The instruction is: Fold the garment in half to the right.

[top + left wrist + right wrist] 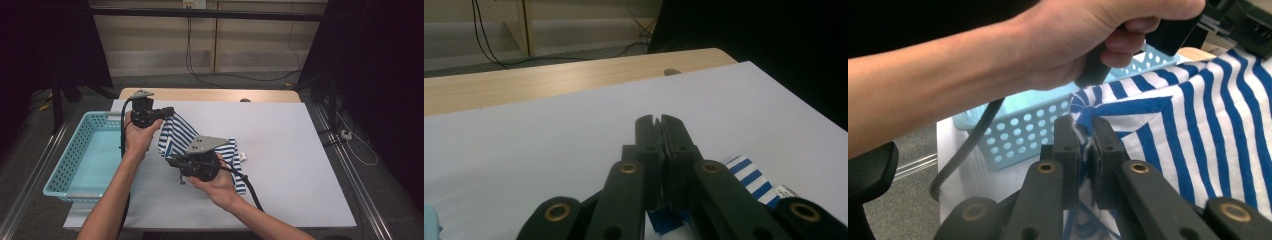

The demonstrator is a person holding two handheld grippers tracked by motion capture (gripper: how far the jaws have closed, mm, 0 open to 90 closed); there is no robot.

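A blue-and-white striped cloth (pixel 176 136) is held up off the white-covered table (pixel 285 150) between both grippers. My left gripper (pixel 169 111) pinches its upper corner; in the left gripper view the jaws (pixel 657 122) are shut with blue fabric (pixel 665 216) caught low between them and a striped part (pixel 750 176) beyond. My right gripper (pixel 170 161) grips the cloth's lower left edge. In the right gripper view the jaws (pixel 1083 136) are shut on a bunched edge of the striped cloth (pixel 1198 135), with the other hand (pixel 1073 40) above.
A light-blue perforated basket (pixel 62 165) stands at the table's left edge, also seen as the basket (pixel 1018 131) behind the cloth. A wooden strip (pixel 215 94) runs along the table's far side. Bare white cover lies to the right. Cables trail on the floor beyond.
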